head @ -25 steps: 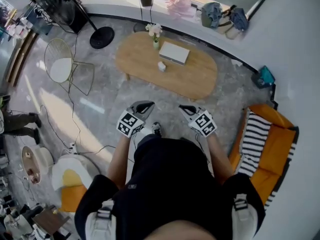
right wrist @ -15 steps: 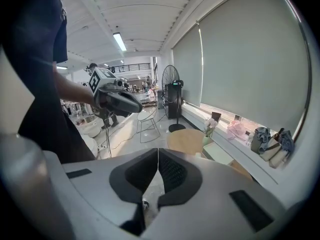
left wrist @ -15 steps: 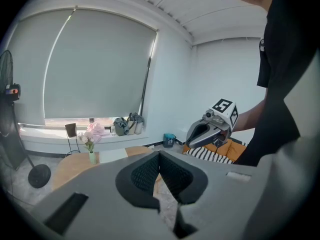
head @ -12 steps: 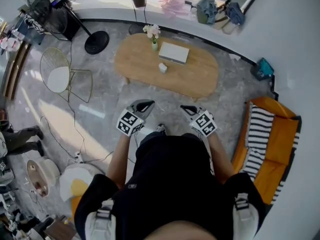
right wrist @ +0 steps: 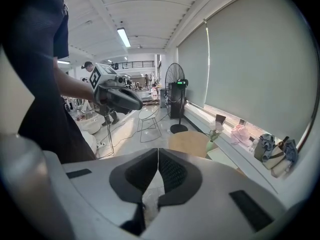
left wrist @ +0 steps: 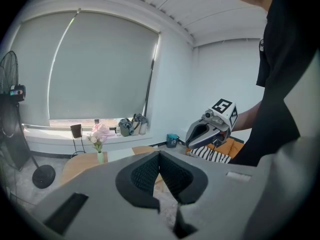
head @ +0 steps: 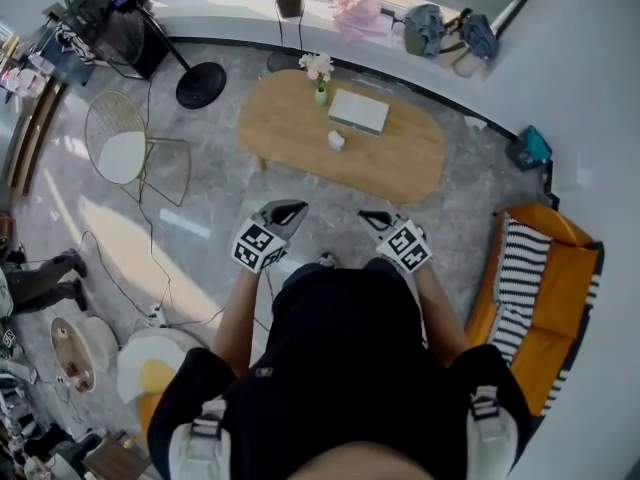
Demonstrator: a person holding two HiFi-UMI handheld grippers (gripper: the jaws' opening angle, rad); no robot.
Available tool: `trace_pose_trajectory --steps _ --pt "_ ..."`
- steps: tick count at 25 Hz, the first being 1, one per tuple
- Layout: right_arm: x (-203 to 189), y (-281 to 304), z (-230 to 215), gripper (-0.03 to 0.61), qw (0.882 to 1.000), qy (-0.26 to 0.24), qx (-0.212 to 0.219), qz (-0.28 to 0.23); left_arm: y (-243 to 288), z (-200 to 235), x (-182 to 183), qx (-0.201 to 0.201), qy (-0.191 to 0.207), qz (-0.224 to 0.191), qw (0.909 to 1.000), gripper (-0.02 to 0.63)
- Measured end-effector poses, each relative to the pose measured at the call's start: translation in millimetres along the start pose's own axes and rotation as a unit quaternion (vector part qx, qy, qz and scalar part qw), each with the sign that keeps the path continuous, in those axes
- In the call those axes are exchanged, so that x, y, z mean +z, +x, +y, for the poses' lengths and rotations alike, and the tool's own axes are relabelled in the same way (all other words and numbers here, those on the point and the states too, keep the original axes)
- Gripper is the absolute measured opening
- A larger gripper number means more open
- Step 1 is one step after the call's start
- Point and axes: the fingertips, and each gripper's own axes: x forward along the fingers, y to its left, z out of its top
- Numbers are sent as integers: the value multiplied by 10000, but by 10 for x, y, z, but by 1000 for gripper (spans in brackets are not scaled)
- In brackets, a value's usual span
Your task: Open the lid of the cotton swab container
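The left gripper [left wrist: 159, 160] has its jaws pressed together. Its dark ribbed pads [left wrist: 145, 176] meet along one thin seam with nothing between them. The right gripper [right wrist: 158, 156] is the same, with its jaws closed pad to pad and holding nothing. Neither gripper touches anything.

In the head view both are held in front of the person's waist, side by side and apart. They hang above the grey floor [head: 210, 190] with their tips pointing toward the table [head: 290, 128].

The swab container [head: 336, 140], a small white thing, stands near the middle of this oval wooden table, well apart from both grippers. It is too small to tell how its lid sits. Just behind it lies a flat white box [head: 358, 112], and beside that is a vase [head: 320, 76] of flowers.

A wire chair [head: 120, 153] stands off to the left and an orange sofa [head: 565, 268] to the right.
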Motion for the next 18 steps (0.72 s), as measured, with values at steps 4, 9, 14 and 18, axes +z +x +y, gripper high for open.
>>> trace_pose_trajectory --steps 4,9,14,18 --pt "-40 26 17 -3 9999 -73 34 74 -26 40 -23 73 -80 -35 9999 0" --pt "-147 9 -30 -3 9999 0 69 128 1 23 -31 143 -151 -20 9998 0" --pt "-214 43 -114 -3 9996 46 239 147 42 43 -66 300 -243 38 9992 0" --pt "-209 98 -259 -3 9990 -54 419 169 136 109 -7 467 -359 41 9983 0"
